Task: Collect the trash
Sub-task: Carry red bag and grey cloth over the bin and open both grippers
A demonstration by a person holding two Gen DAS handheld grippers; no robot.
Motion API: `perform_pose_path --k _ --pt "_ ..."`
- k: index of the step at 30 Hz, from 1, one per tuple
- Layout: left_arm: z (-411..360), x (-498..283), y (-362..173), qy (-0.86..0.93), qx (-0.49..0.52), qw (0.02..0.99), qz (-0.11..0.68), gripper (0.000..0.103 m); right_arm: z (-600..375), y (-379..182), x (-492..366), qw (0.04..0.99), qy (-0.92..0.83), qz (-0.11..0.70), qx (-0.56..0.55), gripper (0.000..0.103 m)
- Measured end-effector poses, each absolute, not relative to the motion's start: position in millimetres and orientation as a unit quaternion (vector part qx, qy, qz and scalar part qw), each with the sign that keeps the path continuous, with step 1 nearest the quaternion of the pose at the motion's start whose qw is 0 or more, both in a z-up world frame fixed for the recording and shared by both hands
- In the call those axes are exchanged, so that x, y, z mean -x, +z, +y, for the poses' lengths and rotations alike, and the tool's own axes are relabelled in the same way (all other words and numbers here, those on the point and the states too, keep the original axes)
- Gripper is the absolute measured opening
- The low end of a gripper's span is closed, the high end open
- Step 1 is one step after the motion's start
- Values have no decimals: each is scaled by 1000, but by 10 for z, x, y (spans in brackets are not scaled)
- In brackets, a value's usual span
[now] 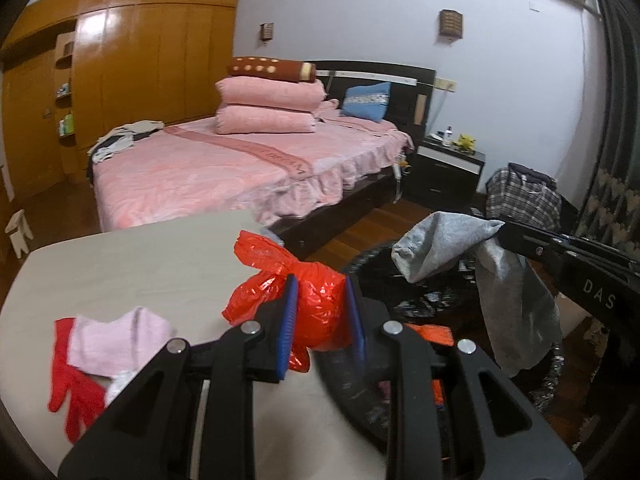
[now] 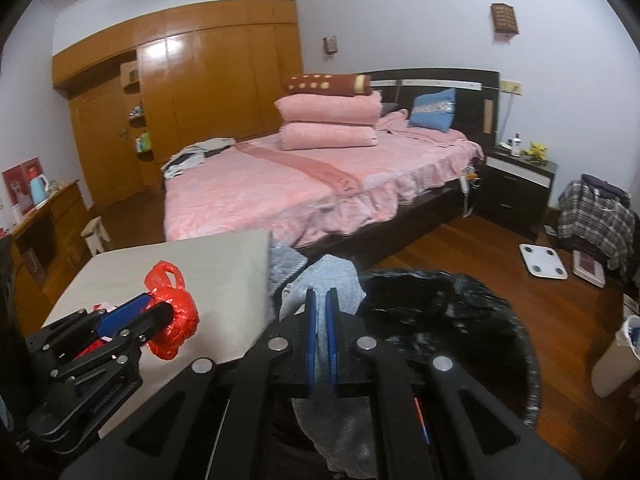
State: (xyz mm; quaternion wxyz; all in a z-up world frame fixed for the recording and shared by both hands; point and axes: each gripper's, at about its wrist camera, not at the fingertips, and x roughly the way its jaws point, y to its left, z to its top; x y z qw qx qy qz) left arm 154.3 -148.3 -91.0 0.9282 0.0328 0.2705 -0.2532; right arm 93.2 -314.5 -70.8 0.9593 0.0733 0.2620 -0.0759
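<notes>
My left gripper [image 1: 322, 308] is shut on a knotted red plastic bag [image 1: 316, 304], held above the right edge of the beige table [image 1: 140, 272]. From the right wrist view the same red bag [image 2: 176, 320] sits in the left gripper [image 2: 160, 308] at lower left. My right gripper [image 2: 321, 320] is shut on a grey cloth [image 2: 336, 280], which hangs over the black-lined trash bin [image 2: 440, 312]. In the left wrist view that grey cloth [image 1: 440, 248] dangles from the right gripper [image 1: 504, 236] above the bin [image 1: 436, 312]. A red glove [image 1: 68, 392] and a pink cloth [image 1: 116, 340] lie on the table.
A pink bed [image 2: 300, 188] stands beyond the table, with a dark nightstand [image 2: 516, 184] to its right. On the wooden floor are a white scale [image 2: 542, 260], a plaid bag [image 2: 596, 220] and a small white bin [image 2: 616, 356]. Wooden wardrobes [image 2: 200, 92] line the far wall.
</notes>
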Motion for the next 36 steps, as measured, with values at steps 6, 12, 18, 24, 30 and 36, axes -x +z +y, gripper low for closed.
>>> perform_pose_path --k 6,12,18,24,30,36 --pt "-1811 -1528 -983 -282 -33 918 275 23 -3414 -770 -793 955 -105 265 -78 5" --pt "-2151 -1516 -1019 -311 -39 910 273 23 -3685 -841 -689 951 -135 266 -86 5" --pt "-2397 -1537 -1095 -330 -41 901 279 23 -3962 -948 -638 944 -158 273 -94 5" --pt "-2546 -1590 -1155 -342 -45 895 284 24 -4118 -1067 -637 939 -169 281 -101 5" --pt "-2525 -1617 -1173 -357 -38 890 281 63 -4189 -1148 -631 934 -187 289 -99 29" --pt "-2365 -1599 -1113 -344 -36 898 272 80 -4187 -1138 -559 932 -208 279 -101 67"
